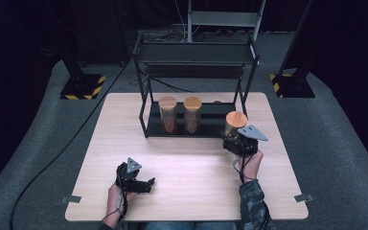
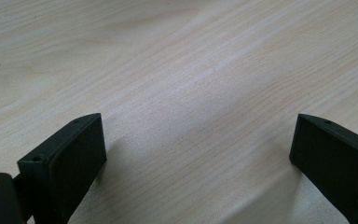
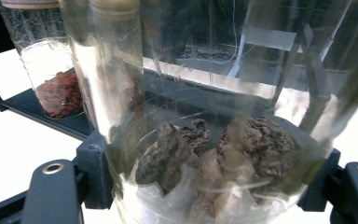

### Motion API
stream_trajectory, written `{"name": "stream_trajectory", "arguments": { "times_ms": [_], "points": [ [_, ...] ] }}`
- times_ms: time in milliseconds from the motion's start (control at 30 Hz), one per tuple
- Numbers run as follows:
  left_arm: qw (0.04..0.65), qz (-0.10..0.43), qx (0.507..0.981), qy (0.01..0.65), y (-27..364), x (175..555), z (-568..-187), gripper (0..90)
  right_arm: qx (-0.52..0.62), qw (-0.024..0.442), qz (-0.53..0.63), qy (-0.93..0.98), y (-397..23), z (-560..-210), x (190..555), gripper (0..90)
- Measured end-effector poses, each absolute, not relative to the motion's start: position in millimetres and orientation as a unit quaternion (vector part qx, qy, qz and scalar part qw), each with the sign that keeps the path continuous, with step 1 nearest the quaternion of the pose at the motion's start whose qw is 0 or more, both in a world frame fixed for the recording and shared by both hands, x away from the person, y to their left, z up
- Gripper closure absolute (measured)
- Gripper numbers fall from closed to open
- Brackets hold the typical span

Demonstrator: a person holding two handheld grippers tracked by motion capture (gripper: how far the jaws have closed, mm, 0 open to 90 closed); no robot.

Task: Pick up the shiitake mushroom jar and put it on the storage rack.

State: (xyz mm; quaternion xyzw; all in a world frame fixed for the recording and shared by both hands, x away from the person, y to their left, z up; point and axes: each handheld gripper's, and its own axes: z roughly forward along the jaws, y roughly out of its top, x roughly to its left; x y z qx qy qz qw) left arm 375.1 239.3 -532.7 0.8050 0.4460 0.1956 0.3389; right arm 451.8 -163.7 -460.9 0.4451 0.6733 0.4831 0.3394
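A clear glass jar with a round wooden lid hangs just right of the black rack's lower shelf. My right gripper is shut on it. In the right gripper view the jar holds brown, wrinkled dried lumps, and the black jaws clasp its two sides. Two more lidded jars stand on that shelf. One of them holds red berries. My left gripper lies low over the table near the front left. Its jaws stand wide apart with only bare wood between them.
The black two-level rack stands at the back middle of the light wooden table. Metal clamps sit at the front corners. Cables and yellow-striped stand bases lie on the grey floor beyond.
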Motion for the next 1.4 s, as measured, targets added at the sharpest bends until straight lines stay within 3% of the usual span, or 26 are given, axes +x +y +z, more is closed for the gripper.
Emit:
{"name": "stream_trajectory", "arguments": {
  "times_ms": [1400],
  "points": [
    [0.339, 0.196, 0.805, 0.446, 239.4, 375.0, -532.7, 2.9, 0.444, 0.337, 0.479, 0.678, -149.8, -456.1, 479.9, 24.8]
  ]
}}
